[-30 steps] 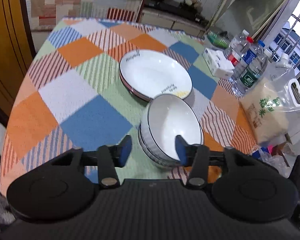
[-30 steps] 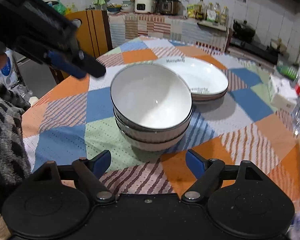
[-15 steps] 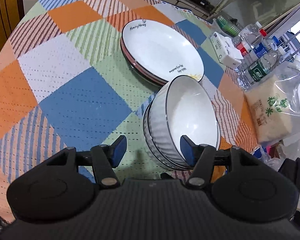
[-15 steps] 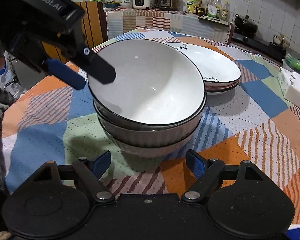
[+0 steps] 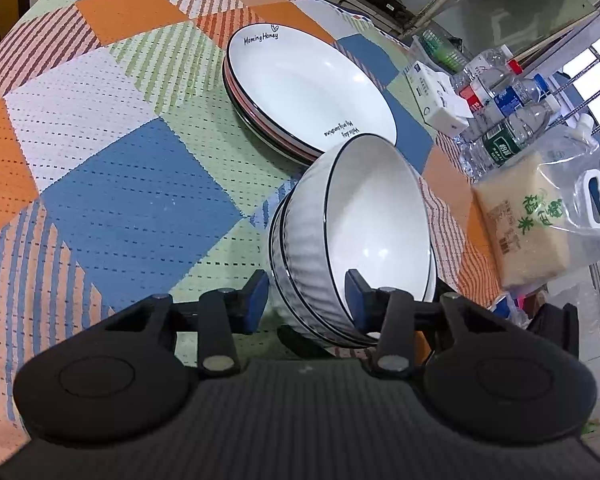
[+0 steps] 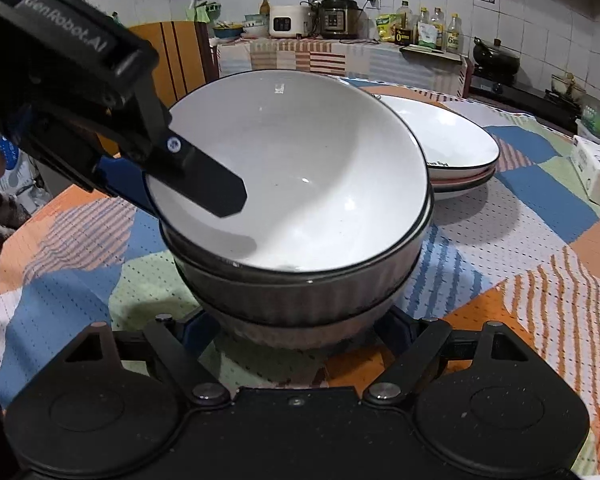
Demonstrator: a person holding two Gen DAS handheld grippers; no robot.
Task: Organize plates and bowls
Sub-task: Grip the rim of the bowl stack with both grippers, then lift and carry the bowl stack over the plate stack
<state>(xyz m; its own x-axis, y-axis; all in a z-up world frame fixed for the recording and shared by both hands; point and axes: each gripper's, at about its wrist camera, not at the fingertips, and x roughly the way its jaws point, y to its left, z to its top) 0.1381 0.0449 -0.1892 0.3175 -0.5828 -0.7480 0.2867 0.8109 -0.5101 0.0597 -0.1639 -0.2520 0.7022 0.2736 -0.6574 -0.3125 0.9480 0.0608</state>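
Stack of white ribbed ceramic bowls with black rims sits on the patchwork checked tablecloth, just beside the stack of white shallow plates. Left gripper straddles the top bowl's near rim, one finger inside, one outside; fingers parted, contact unclear. Right gripper sits low at the stack's base, fingers spread to either side, closure cannot be told. Left is placed to lift the top bowl. Beyond: clear plastic water bottles, a bag of rice, and a kitchen counter.

Stacked bowls sit on the table, plates just behind them.
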